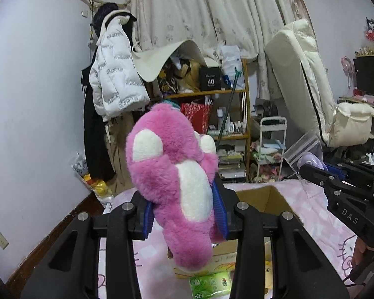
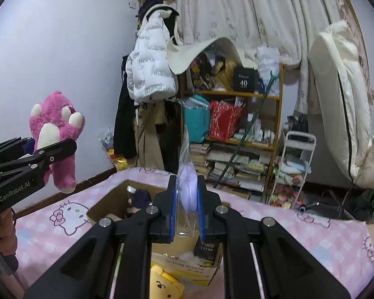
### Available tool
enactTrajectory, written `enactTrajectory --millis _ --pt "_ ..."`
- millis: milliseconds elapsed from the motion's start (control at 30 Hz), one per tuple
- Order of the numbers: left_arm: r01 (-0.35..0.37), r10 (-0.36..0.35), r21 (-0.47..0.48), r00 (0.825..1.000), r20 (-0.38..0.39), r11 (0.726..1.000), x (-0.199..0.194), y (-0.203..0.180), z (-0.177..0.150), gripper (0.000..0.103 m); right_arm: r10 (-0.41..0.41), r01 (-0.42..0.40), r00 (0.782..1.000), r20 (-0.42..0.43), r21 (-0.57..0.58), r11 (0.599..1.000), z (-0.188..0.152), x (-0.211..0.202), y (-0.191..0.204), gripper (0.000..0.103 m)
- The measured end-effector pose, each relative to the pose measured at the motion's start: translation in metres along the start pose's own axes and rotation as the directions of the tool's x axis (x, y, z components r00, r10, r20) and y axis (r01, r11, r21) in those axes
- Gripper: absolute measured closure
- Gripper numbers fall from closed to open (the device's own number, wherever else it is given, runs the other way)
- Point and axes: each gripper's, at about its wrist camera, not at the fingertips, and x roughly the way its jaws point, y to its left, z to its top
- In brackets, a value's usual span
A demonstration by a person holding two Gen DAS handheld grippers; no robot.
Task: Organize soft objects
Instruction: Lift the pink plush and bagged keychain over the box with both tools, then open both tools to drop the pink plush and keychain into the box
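Left wrist: left gripper (image 1: pixel 187 214) clamps pink plush bear (image 1: pixel 172 174) over box (image 1: pixel 269 199).

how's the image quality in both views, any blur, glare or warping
Left wrist view: heavy fisheye bending of walls and curtain, dark corner vignette; the pink bear in the left gripper is slightly soft, being so close. Right wrist view: same warping and dark corners; the clear bag in the right gripper is hard to read. Both dim, flat, no strong glare.
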Motion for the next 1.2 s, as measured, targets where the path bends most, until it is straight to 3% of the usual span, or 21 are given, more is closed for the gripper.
enactTrajectory --millis 467,667,900,1200 --pt "0.045 -0.045 0.006 0.994 -0.103 0.999 0.054 -0.011 -0.033 0.064 0.05 -0.05 0.996 -0.069 0.004 0.999 -0.029 0.054 0.001 0.088" --pt "0.105 -0.11 -0.034 0.98 -0.168 0.994 0.077 -0.02 -0.051 0.064 0.067 -0.066 0.992 -0.106 0.013 0.998 -0.037 0.068 0.001 0.088" --pt "0.114 -0.116 -0.02 0.968 -0.223 0.993 0.091 -0.029 -0.064 0.063 0.069 -0.066 0.984 -0.163 0.025 0.998 -0.046 0.082 -0.003 0.088" --pt "0.164 -0.19 -0.125 0.953 -0.235 0.979 0.092 -0.014 -0.064 0.063 0.066 -0.056 0.978 -0.2 0.054 0.997 -0.05 0.085 -0.01 0.088"
